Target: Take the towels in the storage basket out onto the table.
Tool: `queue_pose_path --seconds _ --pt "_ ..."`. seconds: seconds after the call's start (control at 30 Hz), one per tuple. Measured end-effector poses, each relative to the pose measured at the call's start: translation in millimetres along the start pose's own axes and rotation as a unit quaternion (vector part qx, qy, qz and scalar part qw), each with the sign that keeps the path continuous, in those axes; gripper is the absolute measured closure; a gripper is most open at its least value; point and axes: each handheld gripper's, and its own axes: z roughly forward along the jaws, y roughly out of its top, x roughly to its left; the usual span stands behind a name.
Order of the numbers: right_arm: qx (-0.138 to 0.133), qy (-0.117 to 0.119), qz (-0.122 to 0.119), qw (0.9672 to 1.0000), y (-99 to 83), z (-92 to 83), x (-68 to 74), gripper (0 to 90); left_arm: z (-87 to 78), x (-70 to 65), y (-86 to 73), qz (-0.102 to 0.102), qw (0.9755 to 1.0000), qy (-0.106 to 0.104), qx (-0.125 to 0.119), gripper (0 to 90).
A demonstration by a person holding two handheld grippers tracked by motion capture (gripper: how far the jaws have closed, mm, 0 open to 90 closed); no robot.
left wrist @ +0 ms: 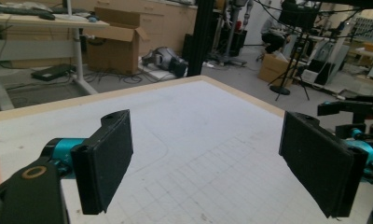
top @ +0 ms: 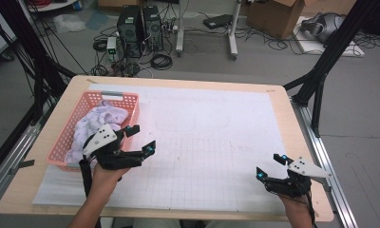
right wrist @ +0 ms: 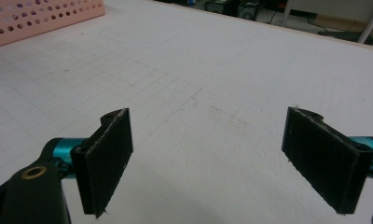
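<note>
A pink perforated basket (top: 126,99) stands at the table's left and holds a crumpled pale lilac cloth (top: 100,118). My left gripper (top: 141,138) hovers just right of the basket's near corner, open, with nothing between its jaws. My right gripper (top: 270,166) rests near the table's front right edge, open and empty too. In the left gripper view the left gripper (left wrist: 205,158) looks across the white gridded sheet (left wrist: 198,135), with the other gripper (left wrist: 357,116) at the far right. The right gripper (right wrist: 205,158) faces the sheet, with the basket (right wrist: 40,16) at top left.
The white gridded sheet (top: 212,142) covers most of the wooden table (top: 292,123). Black frame posts (top: 321,71) stand at both sides. Computers (top: 140,28), cables and a cardboard box (top: 278,14) lie on the floor beyond the far edge.
</note>
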Motion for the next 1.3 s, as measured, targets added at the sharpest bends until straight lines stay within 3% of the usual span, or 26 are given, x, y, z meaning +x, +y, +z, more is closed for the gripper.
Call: queue_pose_path --seconds 0.4,0.67,0.77,0.87,1.1,1.2,1.3 --pt "0.001 -0.001 0.002 1.0000 -0.5 0.1 -0.6 15.0 -11.1 36.8 15.6 0.004 0.9986 0.050 0.016 17.8" --pt "0.001 -0.002 0.003 1.0000 -0.7 0.0 -0.6 15.0 -23.8 61.3 19.5 0.002 0.9959 0.085 0.031 17.7" --pt "0.001 -0.001 0.001 1.0000 -0.7 0.3 -0.4 15.0 -28.7 69.4 19.8 -0.001 0.9945 0.098 0.036 17.7" --pt "0.002 -0.001 0.003 1.0000 -0.5 0.2 0.1 15.0 -32.8 80.1 19.0 -0.018 0.9938 0.102 0.039 17.5" --pt "0.002 -0.002 0.003 1.0000 -0.9 -0.2 -0.6 15.0 -41.9 103.0 17.1 -0.028 0.9880 0.138 0.064 17.0" --pt "0.002 -0.002 0.003 1.0000 -1.1 -0.1 -1.0 15.0 -45.3 114.6 13.7 -0.028 0.9824 0.163 0.088 16.9" --pt "0.005 -0.001 0.002 1.0000 -1.2 1.2 -0.3 15.0 -47.2 125.9 9.0 -0.033 0.9745 0.188 0.119 16.8"
